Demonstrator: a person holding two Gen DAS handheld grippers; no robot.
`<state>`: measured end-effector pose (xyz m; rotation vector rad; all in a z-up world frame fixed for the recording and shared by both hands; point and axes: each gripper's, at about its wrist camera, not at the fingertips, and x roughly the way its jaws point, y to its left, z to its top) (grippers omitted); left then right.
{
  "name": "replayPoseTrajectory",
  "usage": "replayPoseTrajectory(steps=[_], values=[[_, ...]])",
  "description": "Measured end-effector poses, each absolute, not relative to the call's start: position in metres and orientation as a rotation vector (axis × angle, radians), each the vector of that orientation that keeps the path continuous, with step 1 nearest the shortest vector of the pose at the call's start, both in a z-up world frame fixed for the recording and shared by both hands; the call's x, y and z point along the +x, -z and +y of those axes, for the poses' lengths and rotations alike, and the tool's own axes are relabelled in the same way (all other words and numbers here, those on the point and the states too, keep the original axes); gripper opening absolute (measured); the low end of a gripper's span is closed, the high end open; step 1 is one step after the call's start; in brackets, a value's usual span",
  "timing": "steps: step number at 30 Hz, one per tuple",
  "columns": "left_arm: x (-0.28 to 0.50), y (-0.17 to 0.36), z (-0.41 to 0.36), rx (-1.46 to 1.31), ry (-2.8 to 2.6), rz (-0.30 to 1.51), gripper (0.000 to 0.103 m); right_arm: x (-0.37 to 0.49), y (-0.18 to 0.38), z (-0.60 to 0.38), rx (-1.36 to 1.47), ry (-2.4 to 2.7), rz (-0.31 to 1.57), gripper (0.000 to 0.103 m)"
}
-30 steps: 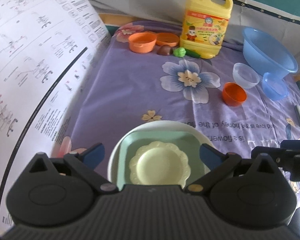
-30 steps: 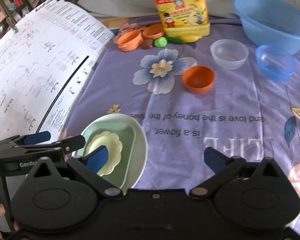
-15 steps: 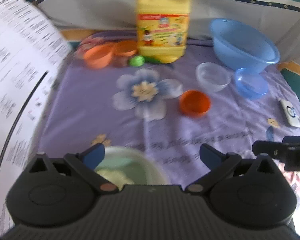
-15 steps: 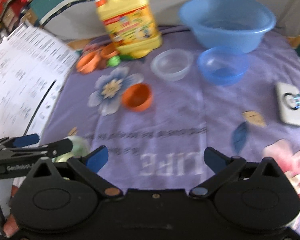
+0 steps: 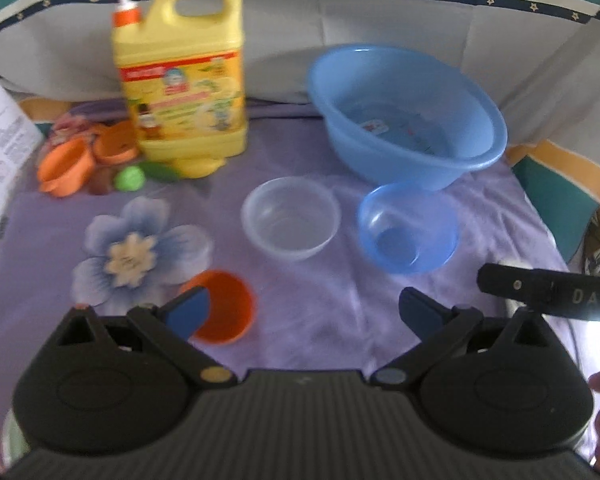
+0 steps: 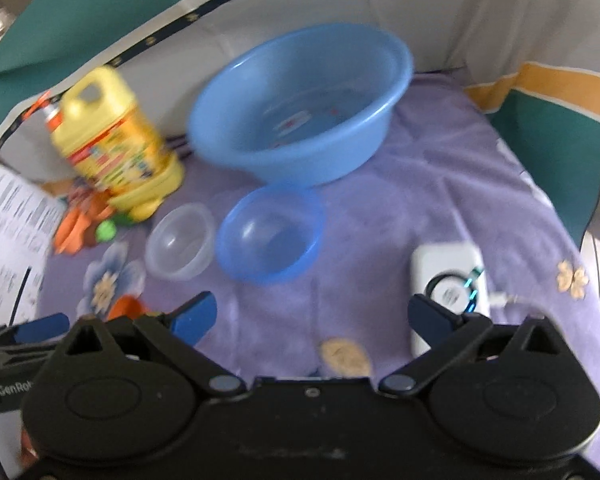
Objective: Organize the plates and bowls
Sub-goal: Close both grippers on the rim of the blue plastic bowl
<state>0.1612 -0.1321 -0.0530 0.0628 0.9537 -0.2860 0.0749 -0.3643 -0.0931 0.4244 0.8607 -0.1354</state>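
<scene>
An orange bowl [image 5: 228,312] sits on the purple cloth just ahead of my left gripper [image 5: 304,310], which is open and empty. A clear bowl [image 5: 291,224] and a small blue bowl [image 5: 408,228] stand side by side farther on. In the right wrist view the small blue bowl [image 6: 270,234] and the clear bowl [image 6: 180,248] lie ahead of my right gripper [image 6: 312,316], which is open and empty. The orange bowl [image 6: 126,306] shows at the lower left, partly hidden. The stack of plates is out of view.
A large blue basin [image 5: 404,112] and a yellow detergent jug [image 5: 184,80] stand at the back. Small orange cups [image 5: 66,166] and a green toy [image 5: 129,179] lie at back left. A white device [image 6: 448,280] lies at right. A printed sheet [image 6: 8,240] covers the left.
Both grippers have moved right and forward, away from the stacked plates, which have left both views. The bowls and the basin are now closer and more central.
</scene>
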Motion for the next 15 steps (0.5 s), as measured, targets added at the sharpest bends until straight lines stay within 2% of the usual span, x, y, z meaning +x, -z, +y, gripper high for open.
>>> replayPoseTrajectory(steps=[3,8,10,12,15], values=[[0.176,0.066,-0.152,0.015,0.275,0.978,0.099,0.094,0.102,-0.386,0.442,0.147,0.864,0.091],[0.195,0.085,-0.174,-0.037,0.263,1.016,0.084,0.125,0.122,-0.407,0.483,0.127,0.878,0.073],[0.200,0.091,-0.179,-0.055,0.251,1.019,0.080,0.133,0.129,-0.409,0.488,0.111,0.884,0.061],[0.205,0.096,-0.183,-0.076,0.243,1.023,0.076,0.142,0.136,-0.410,0.492,0.093,0.893,0.054],[0.211,0.101,-0.188,-0.085,0.246,1.030,0.064,0.155,0.144,-0.409,0.497,0.072,0.897,0.038]])
